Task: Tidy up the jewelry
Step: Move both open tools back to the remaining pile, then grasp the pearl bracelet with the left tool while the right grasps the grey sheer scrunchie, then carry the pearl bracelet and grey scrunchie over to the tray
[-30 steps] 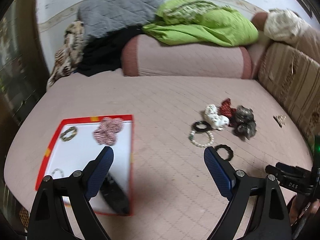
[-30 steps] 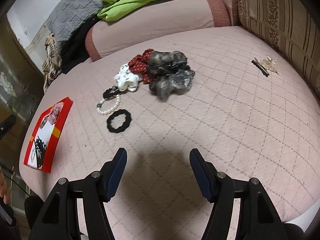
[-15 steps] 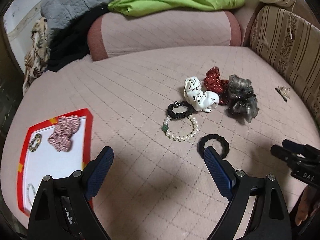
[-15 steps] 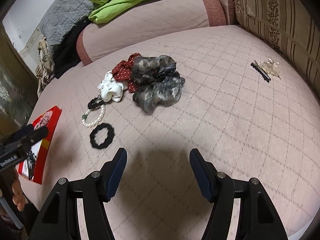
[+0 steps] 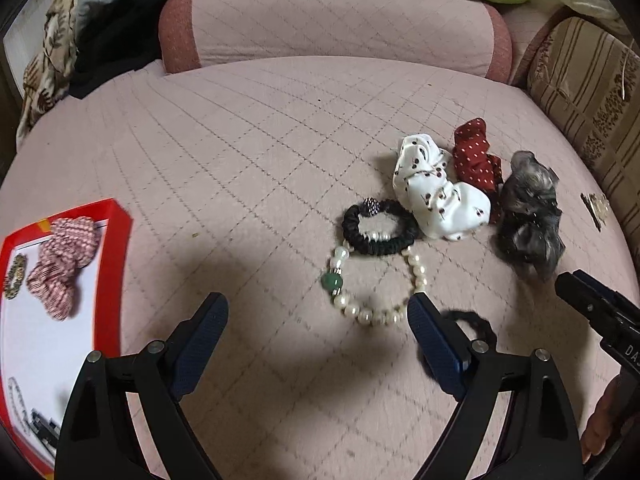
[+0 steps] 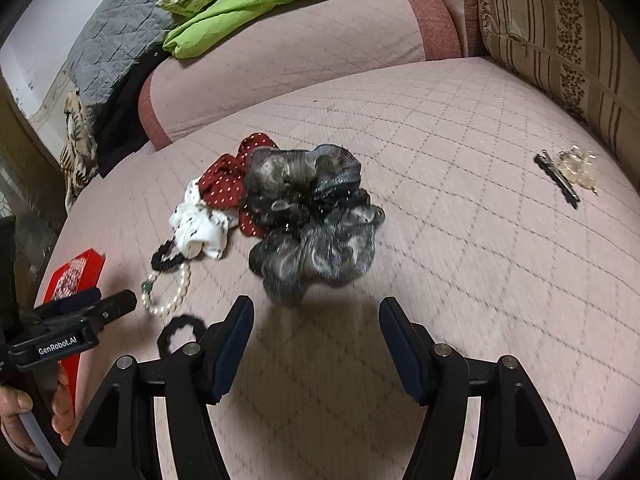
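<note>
your left claw [image 5: 316,320] was closing, empty, above the pearl bracelet [image 5: 376,280] lying flat; right claw [image 6: 316,324] gaped empty. the red tray [image 5: 114,264] held a checked scrunchie [image 5: 64,264].

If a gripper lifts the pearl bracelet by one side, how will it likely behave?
The pearl bracelet is separate round beads in a loop, so it would probably sag and dangle rather than keep its ring shape. The smooth beads may slip between the pads. It runs under the black hair tie, which might drag along.

The left gripper [image 5: 318,326] points down, its jaws closing with nothing between them. The right gripper [image 6: 316,330] is wide apart and holds nothing.
</note>
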